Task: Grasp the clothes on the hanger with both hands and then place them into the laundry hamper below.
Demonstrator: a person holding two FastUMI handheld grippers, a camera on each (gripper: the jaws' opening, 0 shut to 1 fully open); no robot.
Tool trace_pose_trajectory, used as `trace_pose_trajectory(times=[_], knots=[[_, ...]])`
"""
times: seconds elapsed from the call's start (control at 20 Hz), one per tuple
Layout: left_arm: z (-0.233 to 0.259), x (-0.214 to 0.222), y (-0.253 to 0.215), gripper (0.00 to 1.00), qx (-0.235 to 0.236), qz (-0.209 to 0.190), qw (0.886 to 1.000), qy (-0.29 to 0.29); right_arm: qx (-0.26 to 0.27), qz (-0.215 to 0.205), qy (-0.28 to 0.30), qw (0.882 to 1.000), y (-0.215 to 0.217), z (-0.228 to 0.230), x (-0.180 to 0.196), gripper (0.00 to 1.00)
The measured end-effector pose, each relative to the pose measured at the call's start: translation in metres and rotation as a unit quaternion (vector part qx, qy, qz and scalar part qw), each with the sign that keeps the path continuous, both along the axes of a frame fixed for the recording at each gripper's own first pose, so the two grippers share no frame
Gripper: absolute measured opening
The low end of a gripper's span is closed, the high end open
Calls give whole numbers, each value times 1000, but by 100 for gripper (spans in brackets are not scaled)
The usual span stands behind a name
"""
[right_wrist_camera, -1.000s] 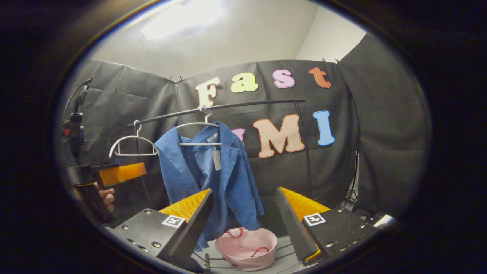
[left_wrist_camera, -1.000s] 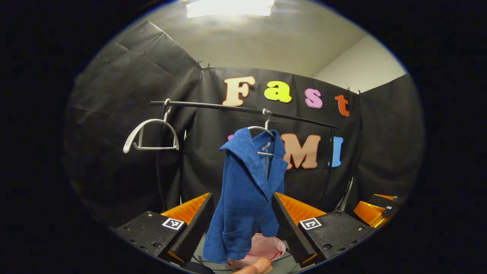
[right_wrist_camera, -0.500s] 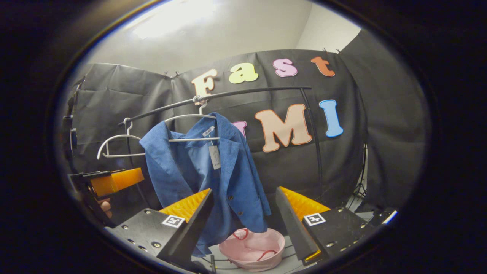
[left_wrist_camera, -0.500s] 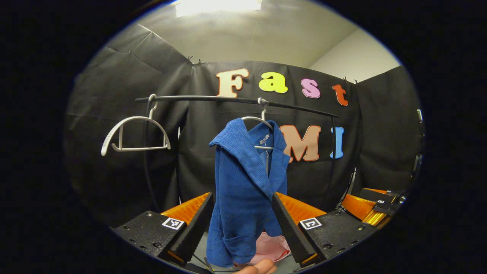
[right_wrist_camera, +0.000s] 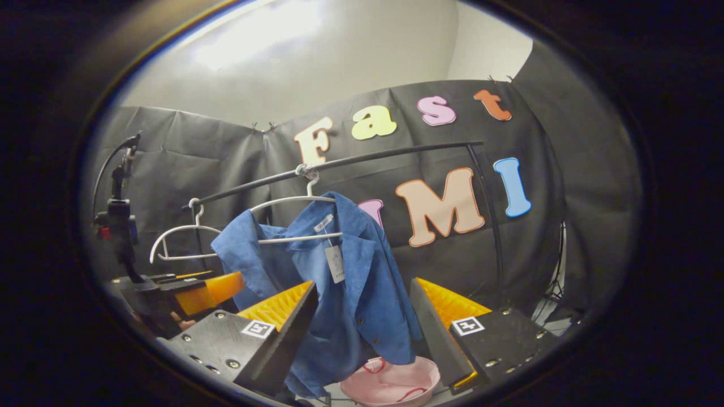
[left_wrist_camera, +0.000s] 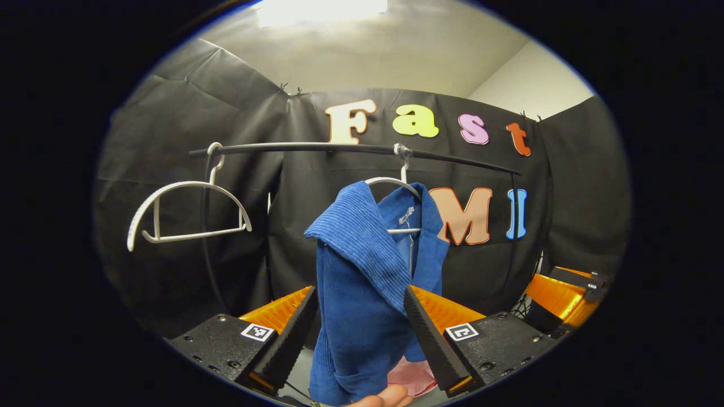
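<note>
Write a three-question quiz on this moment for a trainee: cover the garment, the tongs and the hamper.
1. True or false: the left tongs are already shut on the blue jacket.
2. How many white hangers are on the black rail? A) one B) two C) three
3. Fill in: the pink hamper sits ____ the jacket.

Key
1. False. The jaws stand apart with the jacket hanging between the fingers, not pinched. The right tongs are open too.
2. B. One hanger carries the jacket; the empty hanger hangs further along.
3. Below.
</note>
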State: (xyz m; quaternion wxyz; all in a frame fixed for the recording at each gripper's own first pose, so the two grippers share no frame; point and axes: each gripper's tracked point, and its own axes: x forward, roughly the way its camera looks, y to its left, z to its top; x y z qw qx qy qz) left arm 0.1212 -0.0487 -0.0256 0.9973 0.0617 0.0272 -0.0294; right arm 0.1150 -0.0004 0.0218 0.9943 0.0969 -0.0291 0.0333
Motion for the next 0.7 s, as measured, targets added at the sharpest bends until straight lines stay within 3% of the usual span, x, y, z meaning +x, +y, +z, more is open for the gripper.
trace_pose_trajectory(times=[0.2, 0.4, 0.55, 0.65, 0.7], knots=[[-1, 28, -5, 95, -3, 10, 1000, 6, -18, -1, 17, 1000, -3, -10, 10, 98], [-5, 46, 1, 92, -12, 35, 999, 11, -29, -2, 24, 999, -6, -11, 19, 98], [-4, 53, -5, 89, -11, 24, 1000, 5, -50, 7, 25, 998, -3, -7, 38, 98], [0, 57, -7, 72, 3, 13, 1000, -9, -54, -2, 31, 998, -10, -11, 49, 96], [1, 59, -4, 59, 13, 14, 1000, -14, -52, -2, 32, 998, -10, -12, 55, 98]])
